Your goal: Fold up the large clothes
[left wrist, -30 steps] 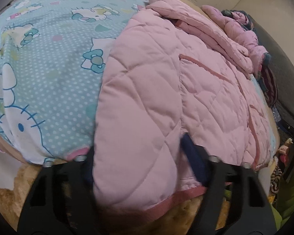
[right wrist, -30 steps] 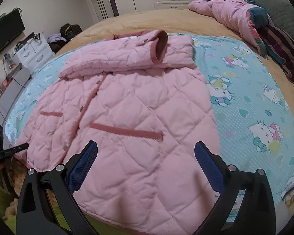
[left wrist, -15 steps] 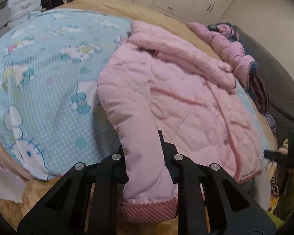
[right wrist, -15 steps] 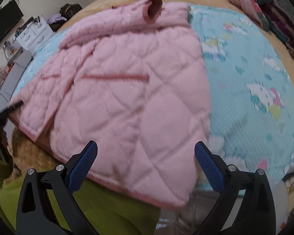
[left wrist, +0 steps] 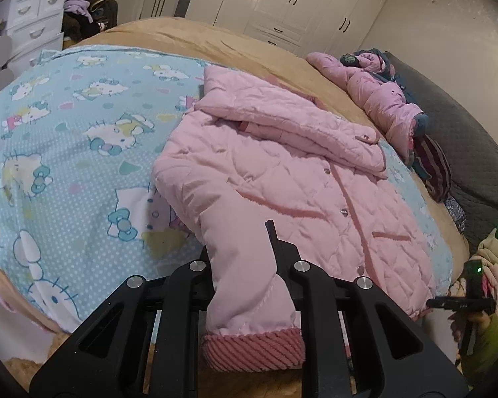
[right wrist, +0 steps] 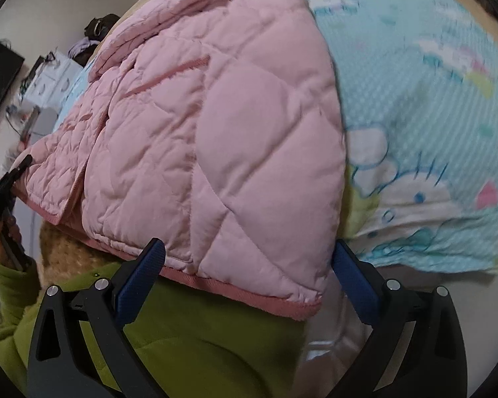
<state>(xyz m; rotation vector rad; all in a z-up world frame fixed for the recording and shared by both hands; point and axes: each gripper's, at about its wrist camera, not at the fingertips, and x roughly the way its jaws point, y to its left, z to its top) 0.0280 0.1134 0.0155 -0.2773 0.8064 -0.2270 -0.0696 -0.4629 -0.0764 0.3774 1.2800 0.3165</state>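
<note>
Left gripper: pressed together on the sleeve just above the cuff; the sleeve rises out of the jaws and runs forward to the jacket's shoulder.
Right gripper: spread wide, holding nothing; its blue pads stand either side of the jacket's near corner, just over the hem.
Bed: beyond both grippers, its tan cover carrying the blue cartoon sheet.
Jacket: pink and quilted, lying front up on that sheet ahead of the left gripper, collar at the far end, hem at the near edge toward the person in the green top.
Step in hand: judged to be folding the sleeve across the front while the right gripper comes in for the hem corner.
Sleeve advice: carry the cuff across toward the snap line and lay it flat, with no twist at the shoulder.
Hem advice: close the right pads on the corner only once both layers sit between them; padded fabric slips from a shallow bite.
Unclear: the right view is blurred, so whether a pad already brushes the hem cannot be told.
Risk: pulling the sleeve too hard may drag the whole jacket off the near edge.
</note>
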